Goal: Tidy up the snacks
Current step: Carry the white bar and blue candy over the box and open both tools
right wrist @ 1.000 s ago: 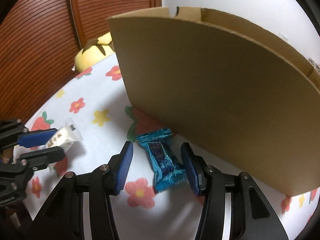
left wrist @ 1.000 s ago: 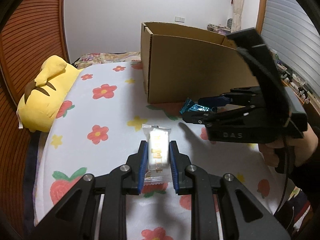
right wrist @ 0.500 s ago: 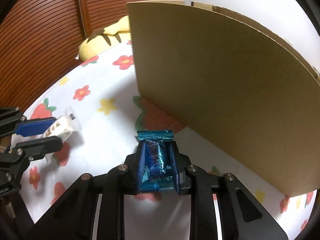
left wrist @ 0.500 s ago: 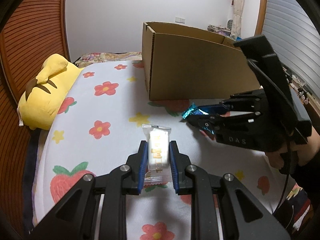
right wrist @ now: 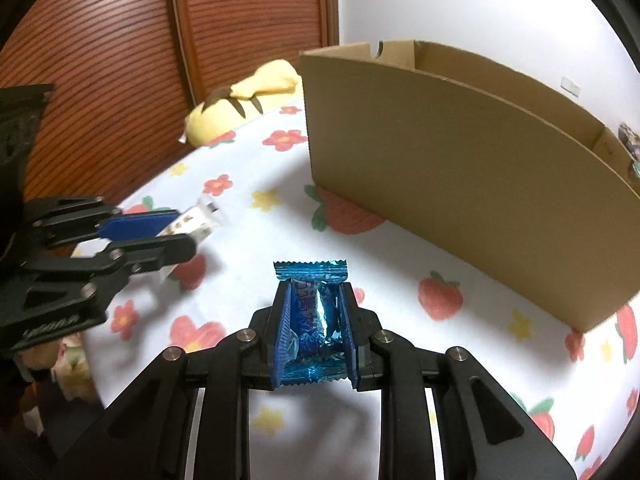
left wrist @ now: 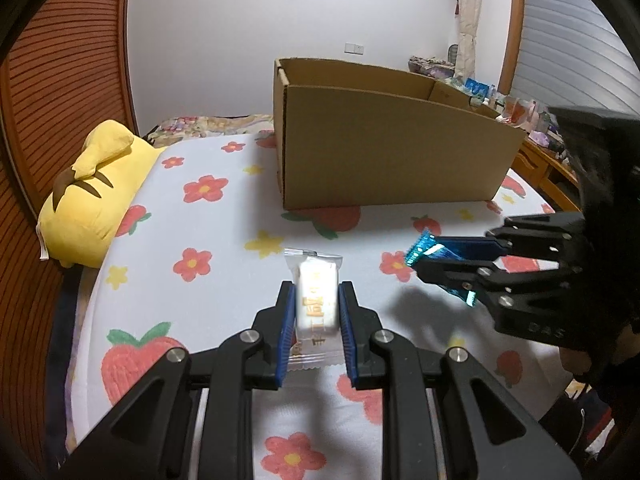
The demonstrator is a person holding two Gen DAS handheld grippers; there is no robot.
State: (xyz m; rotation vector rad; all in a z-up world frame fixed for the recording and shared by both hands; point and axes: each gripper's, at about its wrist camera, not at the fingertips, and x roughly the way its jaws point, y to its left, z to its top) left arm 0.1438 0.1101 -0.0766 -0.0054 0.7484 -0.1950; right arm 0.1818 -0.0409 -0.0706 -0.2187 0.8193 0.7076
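— Blue foil (right wrist: 316, 316), that's what has changed: a second ago it lay on the bed (left wrist: 224, 240) at the foot of the box (left wrist: 384, 152), between open jaws. Now the right gripper (right wrist: 314, 334) has its jaws clenched on it and has carried it off the sheet, away from the cardboard wall.

— And the other one?

— The left gripper (left wrist: 314, 322) has hardly stirred. Its jaws are clamped on the white bar (left wrist: 316, 304), held over the bed as before.

— So both snacks are in hand?

— Yes, one in each, both in the air short of the box. I'd say the picking up is done and what's left is lifting them over the near wall and letting go inside.

— Anything in there yet?

— Can't tell; the wall hides the bottom.
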